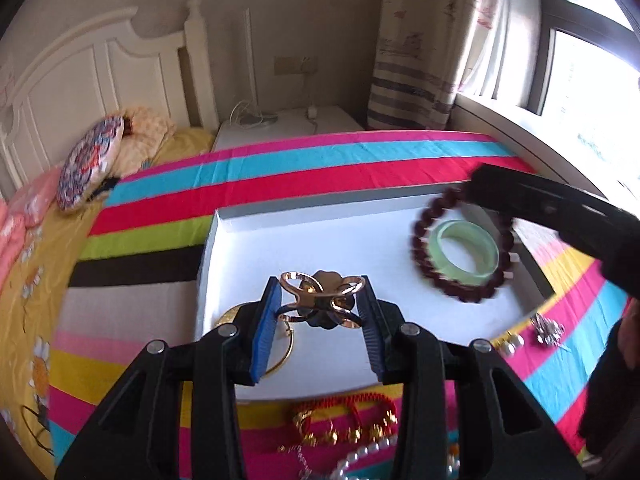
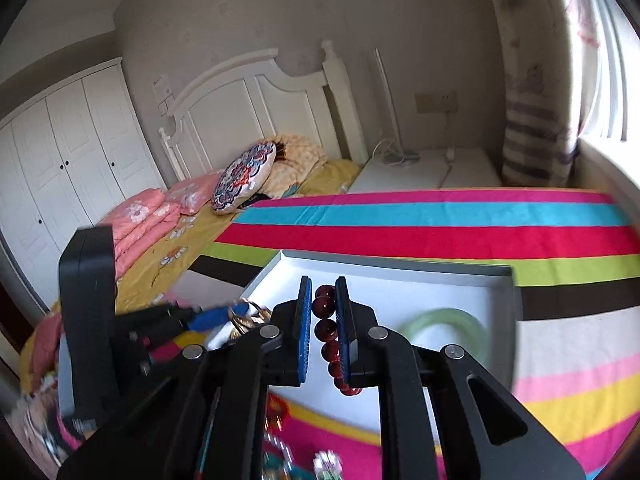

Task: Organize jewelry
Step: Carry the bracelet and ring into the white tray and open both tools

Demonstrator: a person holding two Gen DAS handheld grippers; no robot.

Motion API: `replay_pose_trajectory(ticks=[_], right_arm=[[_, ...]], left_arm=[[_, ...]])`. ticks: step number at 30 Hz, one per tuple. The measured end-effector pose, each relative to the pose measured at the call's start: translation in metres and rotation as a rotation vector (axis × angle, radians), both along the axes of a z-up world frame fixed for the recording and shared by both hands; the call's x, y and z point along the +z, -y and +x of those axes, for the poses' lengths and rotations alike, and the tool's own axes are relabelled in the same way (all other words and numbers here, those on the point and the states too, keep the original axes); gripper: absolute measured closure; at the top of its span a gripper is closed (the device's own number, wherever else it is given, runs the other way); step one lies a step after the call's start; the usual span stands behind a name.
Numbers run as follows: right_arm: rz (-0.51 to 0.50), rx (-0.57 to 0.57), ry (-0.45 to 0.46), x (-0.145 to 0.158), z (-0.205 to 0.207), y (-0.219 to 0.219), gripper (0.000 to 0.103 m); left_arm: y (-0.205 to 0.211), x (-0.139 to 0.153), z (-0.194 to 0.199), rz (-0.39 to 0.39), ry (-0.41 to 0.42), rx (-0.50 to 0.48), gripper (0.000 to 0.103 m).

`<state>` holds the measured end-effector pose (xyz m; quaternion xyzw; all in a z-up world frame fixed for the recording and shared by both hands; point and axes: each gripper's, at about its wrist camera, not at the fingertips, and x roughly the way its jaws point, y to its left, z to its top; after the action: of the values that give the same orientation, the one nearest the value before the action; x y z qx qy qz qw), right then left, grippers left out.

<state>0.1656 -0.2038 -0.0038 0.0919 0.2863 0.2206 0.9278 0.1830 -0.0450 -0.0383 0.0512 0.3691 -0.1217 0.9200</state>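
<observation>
bead bracelet (image 2: 325, 334) pinched between right fingers (image 2: 306, 328)

A bedroom with plain beige walls (image 2: 280, 12). A white panelled headboard (image 2: 256, 108) stands at the head of a bed (image 2: 440, 236) covered by a bright striped sheet. White wardrobe doors (image 2: 60, 160) line the left wall. A white bedside cabinet (image 1: 288, 124) sits beside a striped curtain (image 1: 416, 60), and daylight pours through the dark-framed window (image 1: 580, 40) at right.
</observation>
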Motion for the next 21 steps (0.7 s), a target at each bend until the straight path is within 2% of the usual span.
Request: replay_pose_trajectory(ticks=[5,8,12,13,14,16,18,21], right_arm=[[0.088,0.047,-0.104,-0.016,0.042,-0.013,0.091],[0.156,0.035,-0.18,-0.029,0.067,-0.007,0.09],[0.017,-0.055,-0.211,-0.04,0.085,-0.002,0.088],[-0.015,-0.077,-0.216,-0.041,0.086,0.0,0.082],[-0.03,-0.092,-0.228,-0.042,0.086,0.004,0.065],[-0.005,-0.11,-0.23,-0.038,0.078,0.015,0.042],[0.015,-0.113,-0.191,-0.028,0.062,0.021,0.042],[0.054,-0.118,-0.14,-0.009,0.03,0.026,0.038]], left_arm=[[-0.003,-0.018,0.017,-0.024,-0.034,0.04,0.065],[0.0,-0.022,0.022,-0.014,-0.035,0.035,0.065],[0.009,-0.027,0.026,0.017,-0.04,0.016,0.061],[0.009,-0.026,0.026,0.02,-0.036,0.02,0.05],[0.008,-0.025,0.024,0.015,-0.024,0.025,0.04],[0.007,-0.022,0.02,0.01,-0.002,0.035,0.034],[0.005,-0.019,0.015,0.01,0.013,0.044,0.031],[0.005,-0.014,0.004,0.04,0.055,0.06,0.021]])
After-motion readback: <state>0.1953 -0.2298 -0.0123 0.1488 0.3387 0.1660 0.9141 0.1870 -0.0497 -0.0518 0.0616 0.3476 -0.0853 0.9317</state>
